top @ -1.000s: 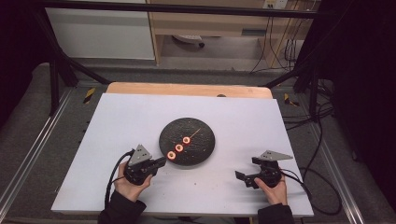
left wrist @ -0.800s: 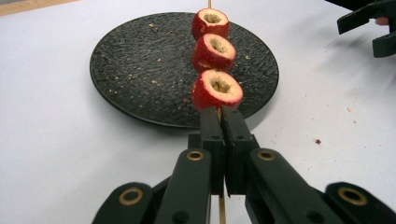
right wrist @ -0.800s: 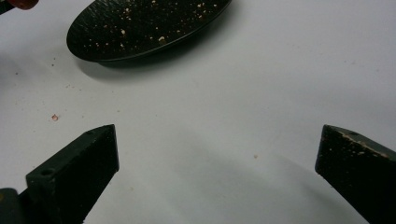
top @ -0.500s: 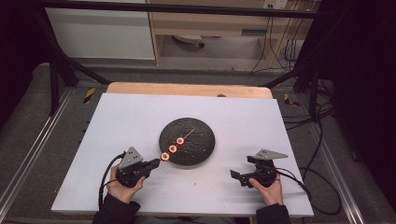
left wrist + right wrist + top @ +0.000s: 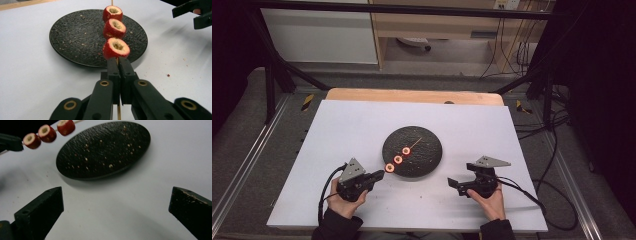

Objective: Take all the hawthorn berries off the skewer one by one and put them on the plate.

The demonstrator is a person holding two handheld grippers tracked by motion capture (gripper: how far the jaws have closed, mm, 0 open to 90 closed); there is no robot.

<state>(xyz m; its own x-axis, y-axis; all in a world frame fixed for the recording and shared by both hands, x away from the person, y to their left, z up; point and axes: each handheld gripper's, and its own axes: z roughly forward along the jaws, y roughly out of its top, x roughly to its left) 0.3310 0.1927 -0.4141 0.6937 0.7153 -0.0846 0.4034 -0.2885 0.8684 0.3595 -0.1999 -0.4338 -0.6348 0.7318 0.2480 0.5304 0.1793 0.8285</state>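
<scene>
We see the left gripper [image 5: 117, 65] clamped on a thin wooden skewer [image 5: 118, 113] carrying three red fruit pieces [image 5: 114, 28], held above the near-left edge of the black plate [image 5: 424, 160]. The right gripper [image 5: 458, 184] rests on the white table [image 5: 352, 125] just right of the plate, its jaws spread wide with nothing between them

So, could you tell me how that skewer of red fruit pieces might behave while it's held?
The thin skewer, clamped at one end by the left gripper, probably flexes. Its three fruit pieces look hollowed, so likely light but could slide.
</scene>
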